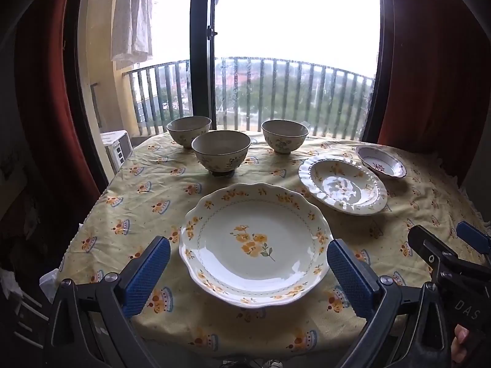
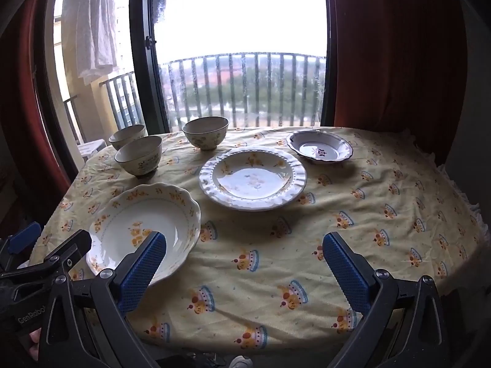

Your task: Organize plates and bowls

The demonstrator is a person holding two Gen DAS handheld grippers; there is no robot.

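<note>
A large scalloped plate with orange flowers [image 1: 256, 245] [image 2: 144, 230] lies at the near side of the table. My left gripper [image 1: 248, 271] is open, its blue pads either side of this plate's near rim, holding nothing. A white ribbed plate [image 1: 342, 185] [image 2: 253, 178] lies further right, and a small purple-rimmed dish [image 1: 380, 162] [image 2: 319, 146] behind it. Three floral bowls stand at the back: left [image 1: 189, 131] [image 2: 127, 135], middle [image 1: 221, 153] [image 2: 139, 157], right [image 1: 284, 136] [image 2: 205, 132]. My right gripper [image 2: 244, 263] is open and empty above bare cloth to the right of the large plate.
The round table wears a yellow patterned cloth [image 1: 153, 196] [image 2: 368, 214]. A window with a balcony railing [image 1: 276, 92] is behind it, with red curtains [image 2: 392, 61] at the sides. The right gripper's body [image 1: 445, 263] shows at the left view's right edge.
</note>
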